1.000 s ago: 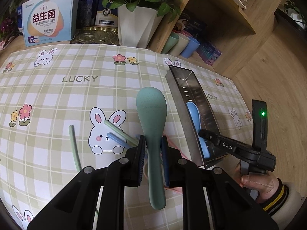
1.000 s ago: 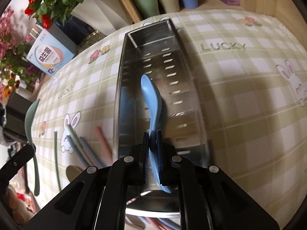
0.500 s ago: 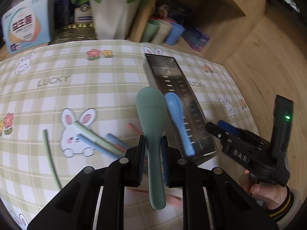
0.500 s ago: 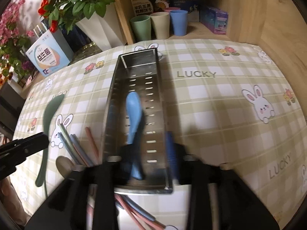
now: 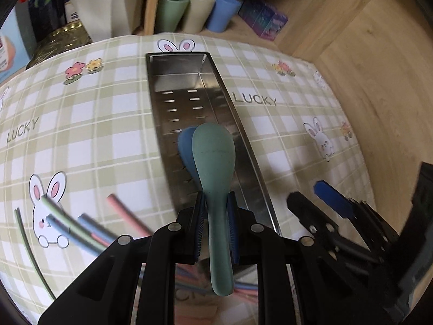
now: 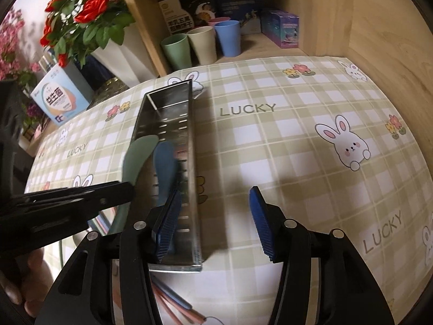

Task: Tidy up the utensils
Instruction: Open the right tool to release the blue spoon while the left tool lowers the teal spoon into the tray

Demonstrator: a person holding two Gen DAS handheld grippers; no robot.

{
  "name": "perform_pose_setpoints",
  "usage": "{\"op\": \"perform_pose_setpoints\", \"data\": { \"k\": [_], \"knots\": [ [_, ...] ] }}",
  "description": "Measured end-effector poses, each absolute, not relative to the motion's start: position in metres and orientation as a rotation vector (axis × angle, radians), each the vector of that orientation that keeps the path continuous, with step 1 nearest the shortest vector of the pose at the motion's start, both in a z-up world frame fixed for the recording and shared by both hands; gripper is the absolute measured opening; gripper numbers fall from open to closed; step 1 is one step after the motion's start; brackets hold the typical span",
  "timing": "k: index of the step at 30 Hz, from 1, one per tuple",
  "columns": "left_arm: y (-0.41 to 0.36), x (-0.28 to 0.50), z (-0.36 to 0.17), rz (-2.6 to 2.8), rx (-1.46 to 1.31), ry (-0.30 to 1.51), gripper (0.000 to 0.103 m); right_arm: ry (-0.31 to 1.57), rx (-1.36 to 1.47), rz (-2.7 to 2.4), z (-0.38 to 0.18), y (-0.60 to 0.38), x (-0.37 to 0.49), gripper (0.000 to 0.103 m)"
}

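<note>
Over the checked tablecloth (image 5: 108, 124), left tool (image 5: 215, 216) clamps green spoon (image 5: 213, 157) above tray (image 5: 186, 81); right tool (image 6: 213, 216) gapes empty.

Shiny perforated metal tray (image 5: 245, 146), matt, probably plastic green spoon (image 5: 213, 151).

Home dining or living corner. Checked tablecloth (image 6: 284, 146) with bunnies, flowers, "LUCKY" print. At 12 o'clock, wooden shelf (image 6: 319, 13) holding pastel cups (image 6: 201, 43) and small boxes (image 6: 282, 28). At 10 o'clock, white pot of red roses (image 6: 81, 13), supplement box (image 6: 58, 100). Steel utensil tray (image 6: 173, 124) on cloth.
</note>
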State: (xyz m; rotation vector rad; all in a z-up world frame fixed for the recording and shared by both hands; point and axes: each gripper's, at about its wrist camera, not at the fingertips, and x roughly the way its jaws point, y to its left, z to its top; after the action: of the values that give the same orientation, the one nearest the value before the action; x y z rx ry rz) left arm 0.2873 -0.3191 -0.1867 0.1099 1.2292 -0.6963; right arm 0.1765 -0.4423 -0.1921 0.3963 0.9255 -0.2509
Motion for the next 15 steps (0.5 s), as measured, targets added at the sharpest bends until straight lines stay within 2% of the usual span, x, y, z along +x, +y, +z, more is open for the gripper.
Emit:
{"op": "perform_pose_setpoints", "data": {
  "k": [12, 15],
  "knots": [
    [-0.343, 0.298, -0.208, -0.666, 0.132, 1.289, 0.016, 0.930, 0.444, -0.278, -0.199, -0.459, 0.168, 0.051],
    [-0.337, 0.297, -0.199, -0.703, 0.118, 1.261, 0.025, 0.928, 0.444, -0.276, -0.198, -0.456, 0.167, 0.051]
  ]
}}
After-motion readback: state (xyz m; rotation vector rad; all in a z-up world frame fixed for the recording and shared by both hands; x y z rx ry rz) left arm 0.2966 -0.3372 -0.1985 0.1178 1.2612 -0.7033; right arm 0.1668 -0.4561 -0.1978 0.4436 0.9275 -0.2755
